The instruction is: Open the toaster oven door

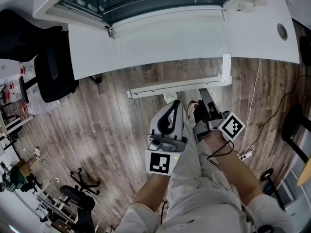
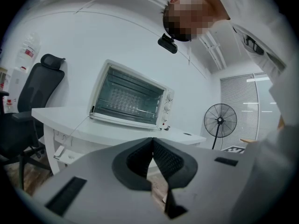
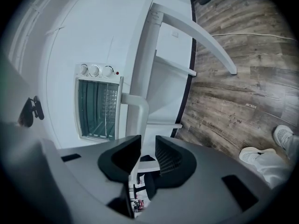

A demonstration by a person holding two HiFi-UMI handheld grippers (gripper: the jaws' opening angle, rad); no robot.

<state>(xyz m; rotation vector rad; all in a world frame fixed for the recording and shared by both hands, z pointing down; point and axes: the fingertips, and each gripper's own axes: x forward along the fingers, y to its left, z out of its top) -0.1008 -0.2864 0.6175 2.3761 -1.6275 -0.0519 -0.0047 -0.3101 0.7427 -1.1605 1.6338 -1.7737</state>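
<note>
Jaws: our left gripper (image 2: 152,143) has them tip to tip, empty; our right gripper (image 3: 147,148) holds them slightly apart, nothing between. Both hang well short of the oven (image 2: 132,98) on the desk (image 2: 112,130). Door (image 2: 122,95) shut, so we judge all work remains. It faces us; the oven's long axis runs along the desk.

Bright, even indoor light, soft shadows, heavy fisheye distortion, black vignetted corners
</note>
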